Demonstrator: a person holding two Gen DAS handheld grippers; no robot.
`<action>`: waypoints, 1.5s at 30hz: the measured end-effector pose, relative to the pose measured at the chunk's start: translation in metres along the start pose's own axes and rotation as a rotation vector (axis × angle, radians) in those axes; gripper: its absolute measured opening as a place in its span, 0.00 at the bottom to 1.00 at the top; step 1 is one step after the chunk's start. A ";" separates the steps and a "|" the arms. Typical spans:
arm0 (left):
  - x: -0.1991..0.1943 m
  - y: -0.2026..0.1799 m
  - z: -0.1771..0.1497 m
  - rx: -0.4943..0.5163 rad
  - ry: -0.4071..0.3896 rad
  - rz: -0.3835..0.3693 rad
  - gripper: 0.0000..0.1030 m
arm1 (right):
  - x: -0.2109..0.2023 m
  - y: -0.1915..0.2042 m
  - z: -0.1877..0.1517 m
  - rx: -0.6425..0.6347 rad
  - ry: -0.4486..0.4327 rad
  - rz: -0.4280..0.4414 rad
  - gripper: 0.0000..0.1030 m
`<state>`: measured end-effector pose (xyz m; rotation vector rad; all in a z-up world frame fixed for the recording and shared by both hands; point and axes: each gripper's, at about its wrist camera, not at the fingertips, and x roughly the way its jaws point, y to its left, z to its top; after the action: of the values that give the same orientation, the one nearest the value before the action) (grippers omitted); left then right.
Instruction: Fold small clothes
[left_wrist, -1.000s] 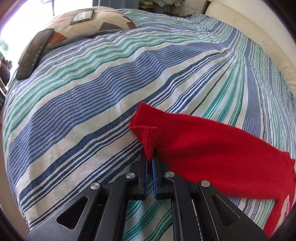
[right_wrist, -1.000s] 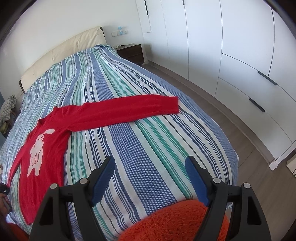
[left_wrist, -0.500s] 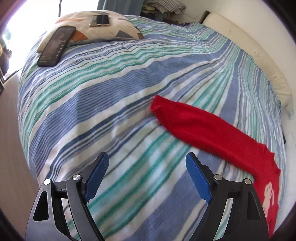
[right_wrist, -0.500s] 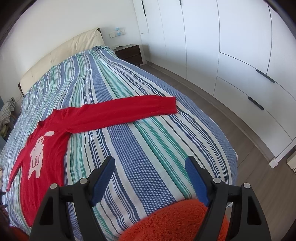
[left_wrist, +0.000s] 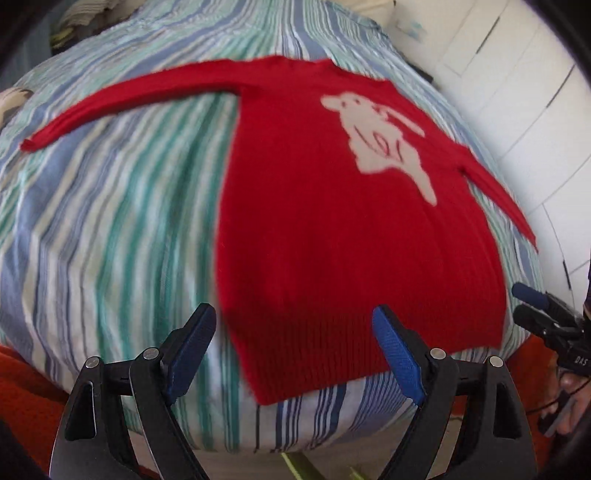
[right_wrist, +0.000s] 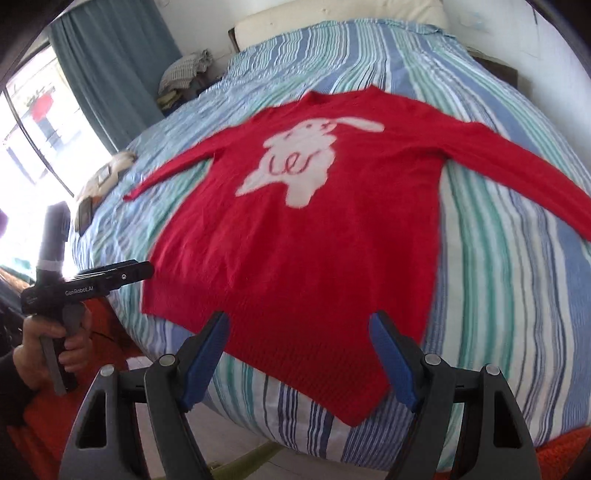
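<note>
Motion blur softens both views and the right sleeve end is cut off at the frame edge, but the red sweater (right_wrist: 295, 240) seemingly lies flat on the striped bed (right_wrist: 498, 295), its hem just beyond the wide-open, empty left gripper (left_wrist: 295, 350) and right gripper (right_wrist: 299, 354).

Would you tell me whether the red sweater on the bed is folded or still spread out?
Spread out. The sweater lies flat on the bed, front up, both sleeves stretched sideways, hem unfolded.
</note>
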<state>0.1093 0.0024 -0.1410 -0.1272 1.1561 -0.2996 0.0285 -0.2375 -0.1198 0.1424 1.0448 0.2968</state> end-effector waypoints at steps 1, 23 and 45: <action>0.010 -0.001 -0.003 0.016 0.037 0.027 0.85 | 0.014 -0.002 -0.006 0.001 0.053 -0.020 0.75; -0.060 0.045 -0.016 -0.113 -0.280 0.283 0.92 | -0.078 -0.092 -0.038 0.439 -0.300 -0.172 0.75; -0.053 0.057 -0.013 -0.180 -0.259 0.314 0.92 | -0.071 -0.098 -0.039 0.473 -0.304 -0.182 0.75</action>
<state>0.0872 0.0734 -0.1136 -0.1362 0.9266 0.0980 -0.0210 -0.3532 -0.1053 0.4991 0.8030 -0.1403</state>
